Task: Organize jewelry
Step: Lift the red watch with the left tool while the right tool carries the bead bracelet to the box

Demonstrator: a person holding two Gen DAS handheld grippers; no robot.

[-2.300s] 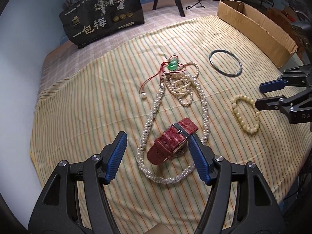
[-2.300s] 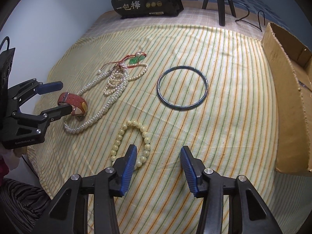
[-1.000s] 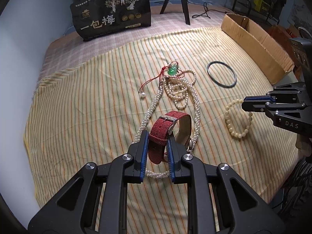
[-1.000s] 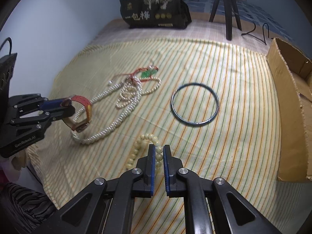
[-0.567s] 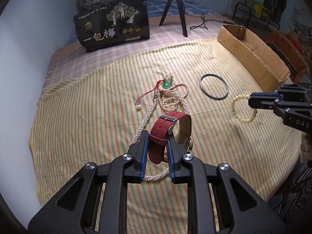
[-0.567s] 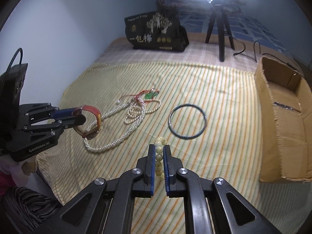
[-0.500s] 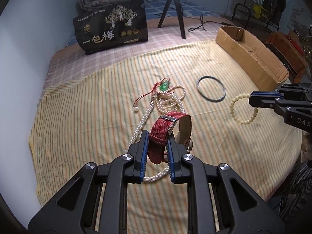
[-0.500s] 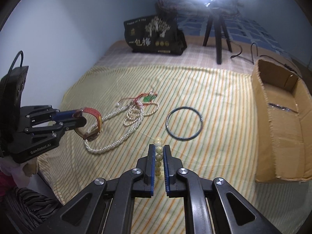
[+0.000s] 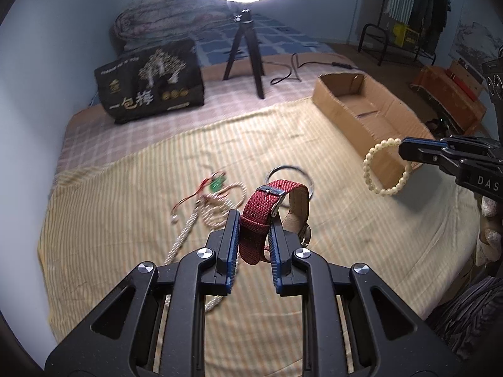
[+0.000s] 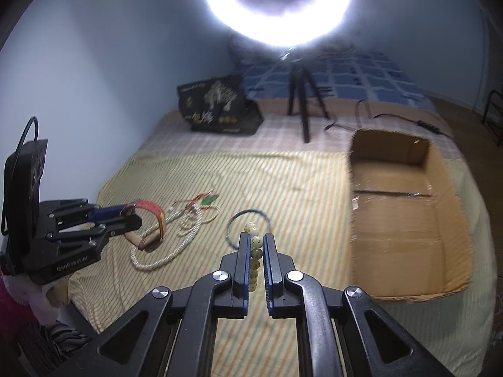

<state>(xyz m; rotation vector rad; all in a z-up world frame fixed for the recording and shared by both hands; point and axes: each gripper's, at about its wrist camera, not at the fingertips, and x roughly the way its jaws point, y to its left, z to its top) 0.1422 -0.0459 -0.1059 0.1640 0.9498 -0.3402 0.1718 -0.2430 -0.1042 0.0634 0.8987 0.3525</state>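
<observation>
My left gripper is shut on a red fabric-strap watch and holds it well above the striped cloth; it also shows at the left of the right wrist view. My right gripper is shut on a cream bead bracelet, which hangs from it in the left wrist view. A pearl necklace, a green pendant on a red cord and a dark bangle lie on the cloth below.
An open cardboard box lies on the bed at the right. A black printed bag and a tripod under a bright ring light stand at the back. A wall runs along the left.
Both grippers have risen higher above the cloth, carrying the watch and the bracelet. The views have tilted up, bringing the ring light and the box's inside into view.
</observation>
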